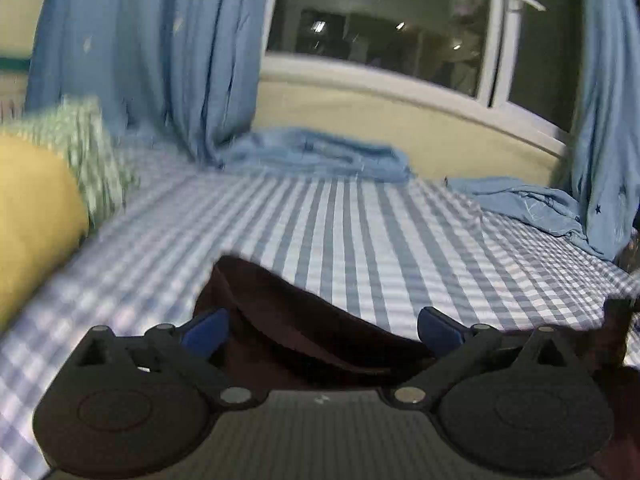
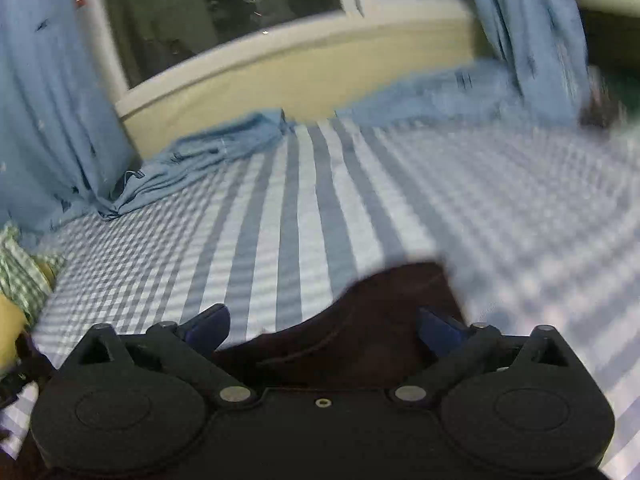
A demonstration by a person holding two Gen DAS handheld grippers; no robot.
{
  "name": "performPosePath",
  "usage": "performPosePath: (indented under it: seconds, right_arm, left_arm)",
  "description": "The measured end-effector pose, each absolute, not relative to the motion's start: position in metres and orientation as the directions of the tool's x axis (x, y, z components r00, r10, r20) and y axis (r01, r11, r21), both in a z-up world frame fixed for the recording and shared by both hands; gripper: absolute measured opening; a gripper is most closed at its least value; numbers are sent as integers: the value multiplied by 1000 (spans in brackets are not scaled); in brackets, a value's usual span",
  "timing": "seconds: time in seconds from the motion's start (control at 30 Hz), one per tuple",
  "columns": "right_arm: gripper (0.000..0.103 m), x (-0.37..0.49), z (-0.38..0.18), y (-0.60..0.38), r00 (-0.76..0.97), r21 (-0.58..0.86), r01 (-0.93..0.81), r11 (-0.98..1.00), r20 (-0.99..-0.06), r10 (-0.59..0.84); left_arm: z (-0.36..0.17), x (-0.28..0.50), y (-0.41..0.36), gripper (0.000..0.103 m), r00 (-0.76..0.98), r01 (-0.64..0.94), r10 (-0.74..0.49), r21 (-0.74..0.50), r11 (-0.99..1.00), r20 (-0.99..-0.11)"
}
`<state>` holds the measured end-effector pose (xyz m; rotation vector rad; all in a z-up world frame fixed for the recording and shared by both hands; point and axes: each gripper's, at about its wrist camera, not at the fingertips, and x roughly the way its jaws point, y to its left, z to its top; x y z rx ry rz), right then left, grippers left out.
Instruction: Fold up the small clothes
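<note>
Left gripper: two blue fingers spread wide apart, nothing clamped. One dark maroon garment is seen lying between and just ahead of the fingers, flat on the checked bedsheet; whether the fingers touch it cannot be told. Right gripper: two blue fingers likewise set wide, nothing pinched; the same dark garment is seen between them, one corner reaching ahead to the right. Further ahead, two blue curtains are counted, one each side of one window, their hems bunched on the sheet. Far left of the left gripper, one yellow pillow and one green checked cloth are noted, blurred.
</note>
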<state>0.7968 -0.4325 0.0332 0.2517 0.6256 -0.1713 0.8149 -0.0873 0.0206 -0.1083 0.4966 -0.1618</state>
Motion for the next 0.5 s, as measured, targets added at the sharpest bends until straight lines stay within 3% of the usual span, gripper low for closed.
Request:
performPosePath:
  seconds: [0.07,0.17,0.27,0.37,0.5]
  right_arm:
    - [103,791,57,-426,828,99,188,977,-550,-104]
    - [103,780,83,-420,840,20,191,981,-521,-153]
    - [103,750,96,-417,873,17,206,978,-456,-176]
    - [103,716,89,-406,907,22,164,986,-395,-142]
    - [103,731,57,-384,921,11,146,989,-368,-132]
  left_arm:
    - [27,811,-86,102,863,166,-222,-160,973,-454]
    - [34,803,-87,102,884,104,-133,-89,991,-449]
    - [53,775,-87,102,929,93,-89,-6,996,-359]
    - [65,740,-92,102,955,123,-121,-8,992,-272]
    - [50,752,-115,102,935,183,-179,-17,983,-307]
